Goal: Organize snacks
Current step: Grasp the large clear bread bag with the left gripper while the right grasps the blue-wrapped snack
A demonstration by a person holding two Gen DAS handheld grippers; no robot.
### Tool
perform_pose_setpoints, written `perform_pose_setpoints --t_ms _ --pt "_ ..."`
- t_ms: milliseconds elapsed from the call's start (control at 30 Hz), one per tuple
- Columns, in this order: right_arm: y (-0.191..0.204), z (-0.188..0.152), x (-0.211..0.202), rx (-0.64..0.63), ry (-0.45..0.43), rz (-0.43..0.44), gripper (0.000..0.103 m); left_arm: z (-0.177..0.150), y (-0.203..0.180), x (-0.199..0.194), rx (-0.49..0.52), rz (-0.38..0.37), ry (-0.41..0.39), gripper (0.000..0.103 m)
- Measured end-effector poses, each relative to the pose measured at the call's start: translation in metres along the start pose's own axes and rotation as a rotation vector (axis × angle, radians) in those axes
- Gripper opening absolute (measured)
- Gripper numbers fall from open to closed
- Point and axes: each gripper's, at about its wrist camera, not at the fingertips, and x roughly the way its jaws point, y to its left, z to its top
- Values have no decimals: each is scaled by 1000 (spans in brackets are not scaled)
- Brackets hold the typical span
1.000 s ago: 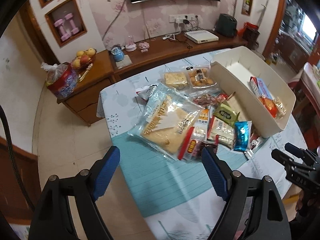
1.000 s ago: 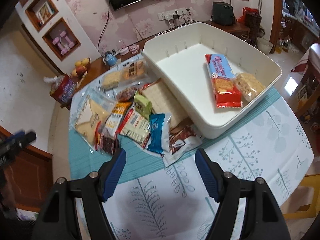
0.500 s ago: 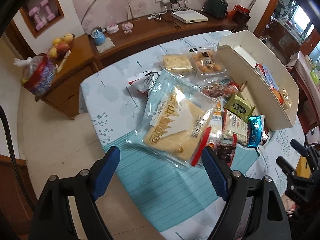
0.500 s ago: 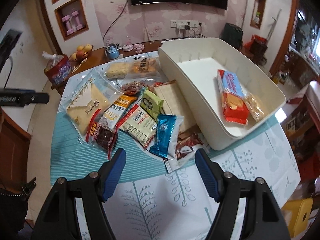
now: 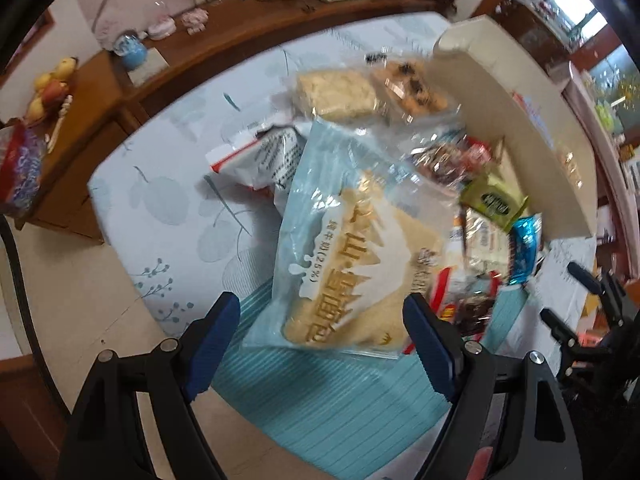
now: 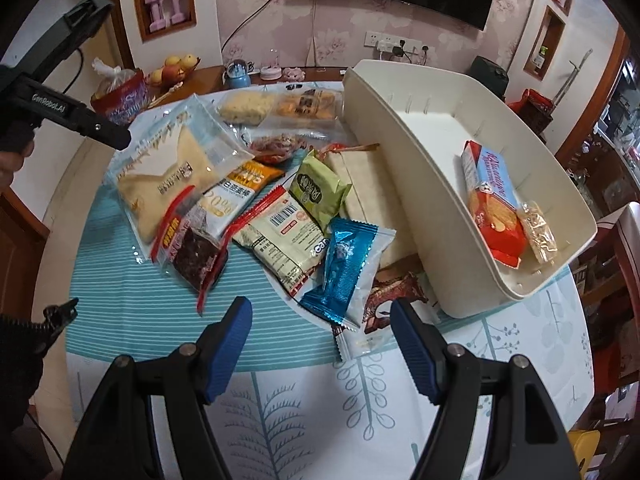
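A pile of snack packets lies on the table beside a cream bin. My left gripper hangs open just above the near end of a large clear bread bag, nothing between its pads. My right gripper is open too, over the cloth in front of a blue foil packet. Close by lie a green packet, a white barcode packet and a dark red-edged packet. The bin holds a red and blue biscuit pack and a small clear-wrapped snack.
Two clear cake packs lie at the table's far side, a white and red packet left of the bread bag. A wooden sideboard with fruit stands beyond the table. The table edge drops to the floor at left.
The left gripper came down and forward toward the bread bag, which now fills the view between its fingers. The right gripper sank a little and rolled, bringing the blue packet nearer.
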Motion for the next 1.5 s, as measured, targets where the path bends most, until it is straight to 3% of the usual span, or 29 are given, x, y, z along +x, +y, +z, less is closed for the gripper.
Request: perform_pose_setpoints --t_ms 300,467,700,867,1067,1300,1500 --pt "-3 6 25 1 5 -59 71 8 4 41 10 -70 96 83" --pt "-1 8 40 -9 15 -84 66 11 1 56 14 -114 128 83" --pt "-2 7 53 -2 29 -75 59 10 12 69 -30 -203 159 85" --pt "-4 6 56 12 12 -52 58 9 14 72 -31 -211 160 85" --pt "-20 3 59 63 22 -9 38 3 21 64 -64 -260 160 68" --pt "-21 4 58 79 30 29 33 -14 23 56 -101 -298 134 48" --pt "-20 5 54 90 35 56 32 -31 22 52 -189 -316 107 39"
